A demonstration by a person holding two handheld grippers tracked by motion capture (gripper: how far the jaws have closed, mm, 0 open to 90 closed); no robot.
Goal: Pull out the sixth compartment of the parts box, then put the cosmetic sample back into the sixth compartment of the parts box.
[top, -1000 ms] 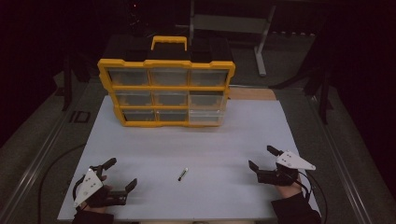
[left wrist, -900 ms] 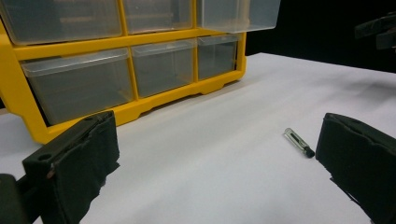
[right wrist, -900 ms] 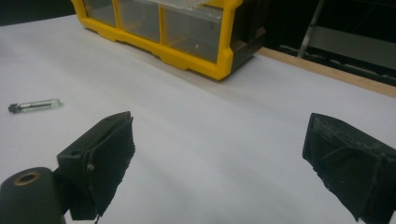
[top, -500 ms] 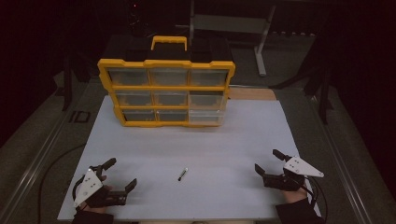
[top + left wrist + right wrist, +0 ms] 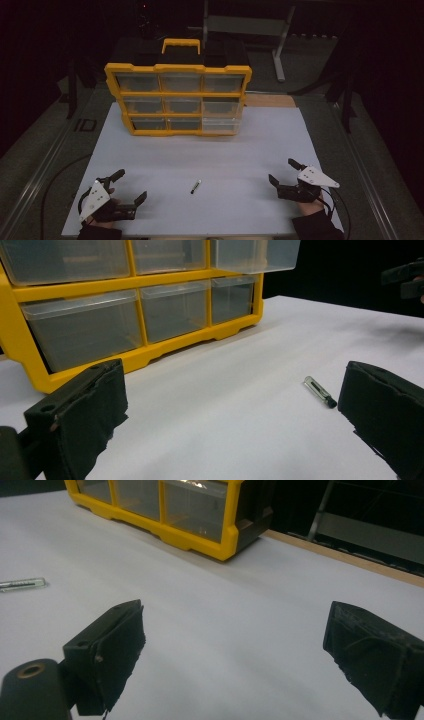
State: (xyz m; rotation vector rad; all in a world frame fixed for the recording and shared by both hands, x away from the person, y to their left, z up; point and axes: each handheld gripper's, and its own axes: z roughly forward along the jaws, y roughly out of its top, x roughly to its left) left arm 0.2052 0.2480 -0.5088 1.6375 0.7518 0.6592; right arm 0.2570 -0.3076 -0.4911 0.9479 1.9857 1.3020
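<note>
Right gripper (image 5: 285, 172) has pulled back toward counter's (image 5: 260, 140) near right corner, jaws wide, empty. Left gripper (image 5: 125, 186) unmoved, wide too. Small glass vial (image 5: 195, 186) lies near front edge, untouched; pickup likely not started.

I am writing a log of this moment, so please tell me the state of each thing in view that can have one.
Left claw: open, empty, low over the white sheet.
Right claw: open, empty, low over the sheet.
Small clear tube: lying flat on the sheet between the claws, touched by neither.
Yellow organizer: standing upright, handle on top.
Bottom right drawer: pulled out a little; other drawers look pushed in.
</note>
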